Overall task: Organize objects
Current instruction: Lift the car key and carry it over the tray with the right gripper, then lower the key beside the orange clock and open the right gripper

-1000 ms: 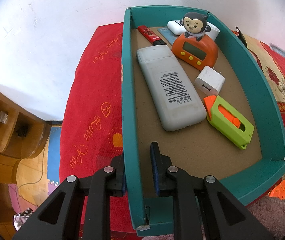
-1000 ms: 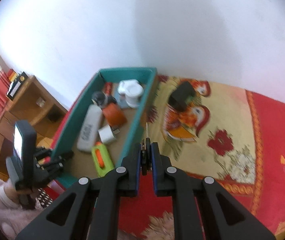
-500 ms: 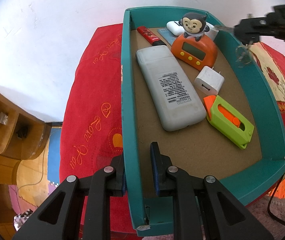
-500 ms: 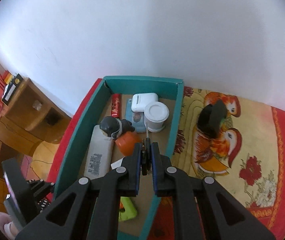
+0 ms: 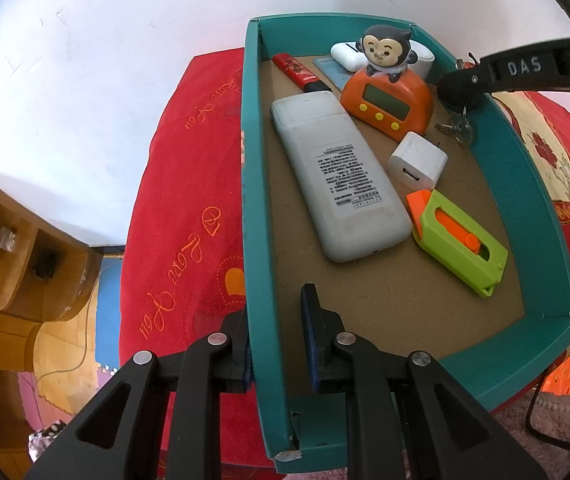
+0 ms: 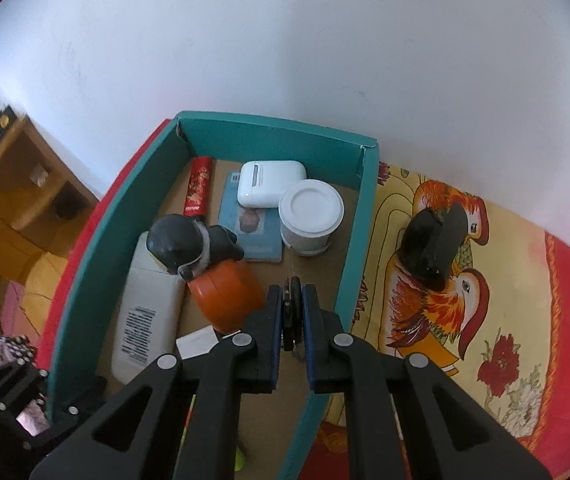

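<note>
Bedroom (red bedspread (image 5: 189, 184), wooden shelf (image 5: 9, 248))

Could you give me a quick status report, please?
Left gripper clamps teal box wall. Right gripper holds keys inside box, beside orange clock. Nothing blocking.

You can read "DAS" in white capitals on the black right gripper (image 5: 521, 68) where it enters the left wrist view. The red bedspread (image 5: 189, 200) carries orange cursive reading "Love You". The white remote control (image 5: 337, 176) bears a block of printed text, too small to read.
</note>
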Demonstrator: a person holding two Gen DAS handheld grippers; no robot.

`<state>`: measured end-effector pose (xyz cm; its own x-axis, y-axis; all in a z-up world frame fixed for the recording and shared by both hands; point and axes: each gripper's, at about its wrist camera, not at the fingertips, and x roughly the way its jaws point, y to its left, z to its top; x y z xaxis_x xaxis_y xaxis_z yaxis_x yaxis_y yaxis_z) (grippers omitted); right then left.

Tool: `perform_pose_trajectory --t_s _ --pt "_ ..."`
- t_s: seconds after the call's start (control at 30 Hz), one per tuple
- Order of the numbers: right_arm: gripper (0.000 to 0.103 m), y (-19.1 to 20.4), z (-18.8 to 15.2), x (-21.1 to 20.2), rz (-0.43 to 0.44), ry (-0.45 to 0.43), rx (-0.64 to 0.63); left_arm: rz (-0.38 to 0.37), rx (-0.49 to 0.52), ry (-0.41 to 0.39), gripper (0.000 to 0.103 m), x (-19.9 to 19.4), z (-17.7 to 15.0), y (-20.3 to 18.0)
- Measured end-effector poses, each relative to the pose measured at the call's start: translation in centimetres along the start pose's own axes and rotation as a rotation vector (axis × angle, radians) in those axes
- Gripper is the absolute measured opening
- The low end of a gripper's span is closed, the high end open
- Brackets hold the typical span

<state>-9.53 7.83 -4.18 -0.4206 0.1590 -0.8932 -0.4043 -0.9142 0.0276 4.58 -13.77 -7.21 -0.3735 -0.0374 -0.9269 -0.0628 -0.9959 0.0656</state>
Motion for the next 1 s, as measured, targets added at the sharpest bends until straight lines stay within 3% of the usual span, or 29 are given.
perform_pose_trajectory --t_s 0.4,0.8,1.0 --pt "0.008 0.3 -0.7 0.7 -0.013 0.014 -0.044 0.000 0.001 0.000 0.019 0.0 -0.1 0.0" --pt "0.009 -0.7 -1.0 0.3 0.047 0.011 -0.014 -0.001 0.000 0.000 0.019 -0.1 -0.1 0.1" --pt "0.020 -0.4 -0.9 -1.2 0.063 -0.029 -0.034 -0.002 0.000 0.000 0.019 -0.1 -0.2 0.1"
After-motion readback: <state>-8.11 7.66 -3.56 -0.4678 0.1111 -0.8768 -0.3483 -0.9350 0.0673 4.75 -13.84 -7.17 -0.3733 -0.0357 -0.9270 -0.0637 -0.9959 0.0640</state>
